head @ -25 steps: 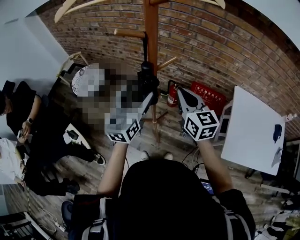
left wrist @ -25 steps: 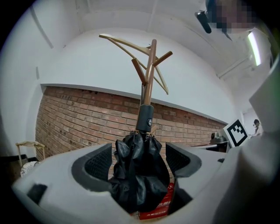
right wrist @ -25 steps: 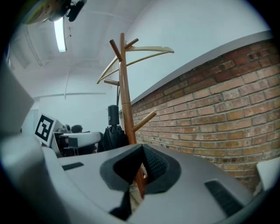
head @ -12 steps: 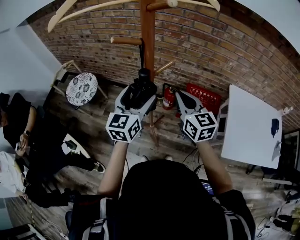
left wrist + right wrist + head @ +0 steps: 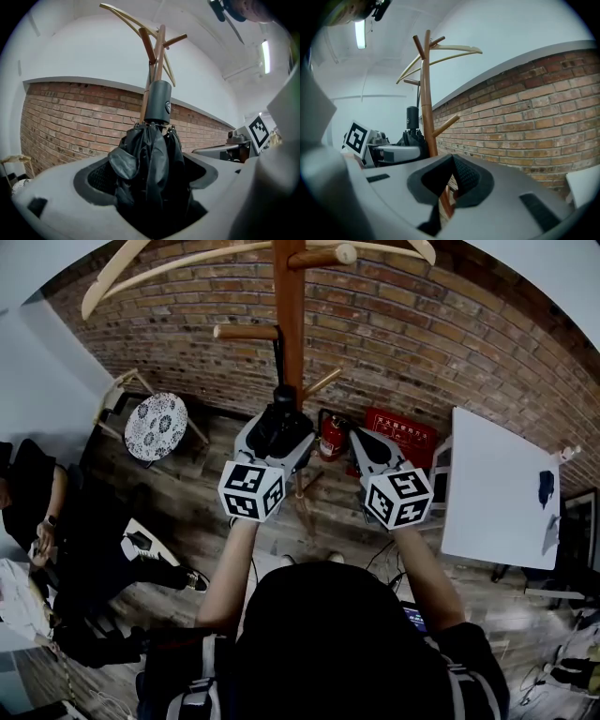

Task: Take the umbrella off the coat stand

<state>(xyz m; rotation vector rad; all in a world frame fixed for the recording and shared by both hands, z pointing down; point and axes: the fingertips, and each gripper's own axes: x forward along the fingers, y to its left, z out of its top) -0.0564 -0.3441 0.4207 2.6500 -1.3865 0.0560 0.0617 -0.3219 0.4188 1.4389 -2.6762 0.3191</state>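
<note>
Left gripper, jaws newly wider around umbrella

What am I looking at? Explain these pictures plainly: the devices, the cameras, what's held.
A person holds a hand-held gripper in each hand, and the marker cubes are part of them. The head view looks down from the person's head. The other two views each look along one tool's jaws. The left hand-held gripper has just been opening its jaws. The folded black umbrella, hanging on the wooden coat stand, stands between them, apparently not clamped. The right hand-held gripper is shut and empty, beside the stand, in front of a brick wall.
</note>
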